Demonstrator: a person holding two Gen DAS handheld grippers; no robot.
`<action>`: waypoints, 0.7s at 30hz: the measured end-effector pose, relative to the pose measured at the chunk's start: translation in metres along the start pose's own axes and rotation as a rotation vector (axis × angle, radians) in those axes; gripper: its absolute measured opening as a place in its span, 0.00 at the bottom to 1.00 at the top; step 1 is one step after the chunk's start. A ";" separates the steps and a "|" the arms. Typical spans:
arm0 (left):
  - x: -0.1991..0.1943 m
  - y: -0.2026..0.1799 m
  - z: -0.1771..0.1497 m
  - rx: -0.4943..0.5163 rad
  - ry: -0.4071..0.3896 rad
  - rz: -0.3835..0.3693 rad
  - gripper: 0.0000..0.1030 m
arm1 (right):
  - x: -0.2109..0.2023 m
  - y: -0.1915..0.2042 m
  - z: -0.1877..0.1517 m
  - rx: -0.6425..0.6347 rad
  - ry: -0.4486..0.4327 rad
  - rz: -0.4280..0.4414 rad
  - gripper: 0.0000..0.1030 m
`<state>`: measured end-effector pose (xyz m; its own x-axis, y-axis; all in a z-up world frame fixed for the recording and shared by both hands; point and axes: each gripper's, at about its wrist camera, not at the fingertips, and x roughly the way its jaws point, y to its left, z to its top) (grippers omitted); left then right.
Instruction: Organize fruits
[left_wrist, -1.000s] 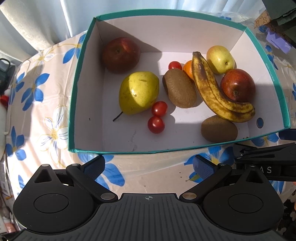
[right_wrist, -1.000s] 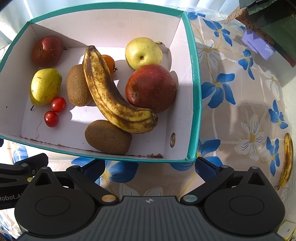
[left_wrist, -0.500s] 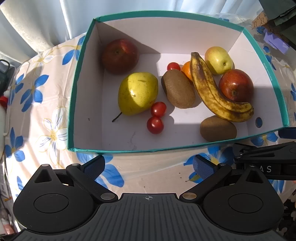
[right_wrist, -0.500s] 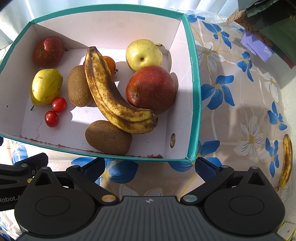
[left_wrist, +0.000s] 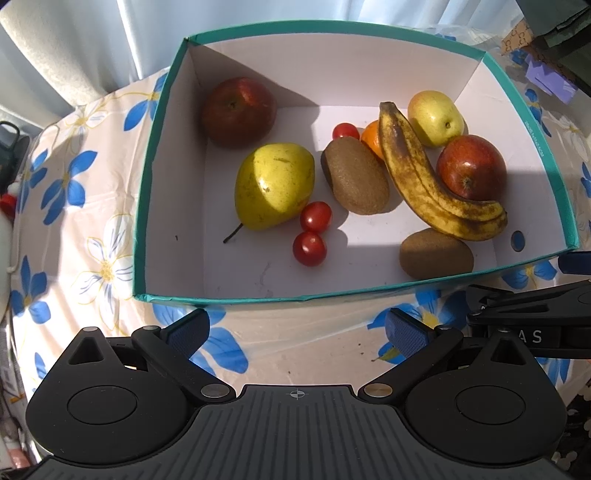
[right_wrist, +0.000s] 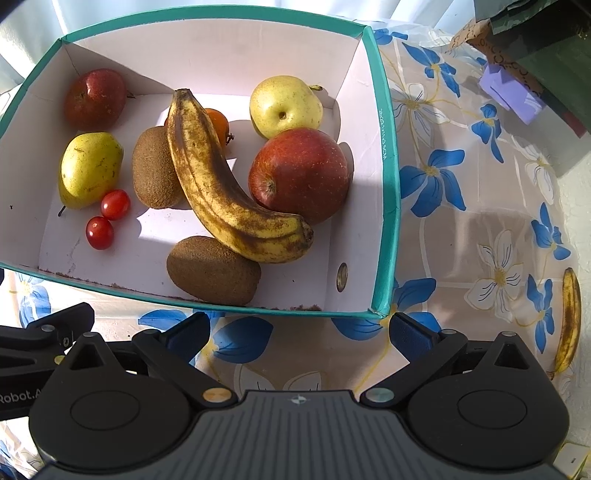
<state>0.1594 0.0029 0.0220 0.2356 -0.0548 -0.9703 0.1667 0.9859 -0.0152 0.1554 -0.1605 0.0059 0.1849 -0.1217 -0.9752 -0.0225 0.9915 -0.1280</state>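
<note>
A teal-rimmed white box (left_wrist: 155, 155) (right_wrist: 384, 155) holds the fruit: a spotted banana (left_wrist: 424, 177) (right_wrist: 218, 184), two red apples (left_wrist: 238, 110) (right_wrist: 299, 173), a yellow apple (right_wrist: 286, 105), a yellow pear (left_wrist: 273, 184) (right_wrist: 90, 168), two kiwis (left_wrist: 356, 175) (right_wrist: 212, 269), an orange (left_wrist: 371, 136) and cherry tomatoes (left_wrist: 312, 232) (right_wrist: 107, 219). A second banana (right_wrist: 569, 321) lies on the cloth far right. My left gripper (left_wrist: 297, 330) and right gripper (right_wrist: 301, 330) are both open and empty, just before the box's near wall.
The table carries a cloth with blue and white flowers (right_wrist: 461, 229). A purple block (right_wrist: 511, 92) and dark green items (right_wrist: 546, 40) sit at the back right. Pale curtains (left_wrist: 74, 44) hang behind the box. The other gripper's black body (left_wrist: 535, 325) shows at the left view's right edge.
Both views have shifted slightly, the box sitting a little lower in each. No fruit has moved and both grippers stay open.
</note>
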 end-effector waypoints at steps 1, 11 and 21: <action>0.000 0.001 0.000 0.000 0.000 0.001 1.00 | 0.000 0.000 0.000 0.001 0.001 -0.001 1.00; 0.001 0.003 0.001 -0.002 0.000 0.002 1.00 | 0.000 0.002 0.000 -0.005 -0.001 -0.017 1.00; 0.002 0.004 0.002 -0.005 0.006 0.002 1.00 | 0.000 0.003 0.001 -0.008 -0.001 -0.022 1.00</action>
<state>0.1622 0.0063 0.0202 0.2305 -0.0524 -0.9717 0.1615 0.9868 -0.0149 0.1559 -0.1570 0.0061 0.1868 -0.1431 -0.9719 -0.0263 0.9883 -0.1506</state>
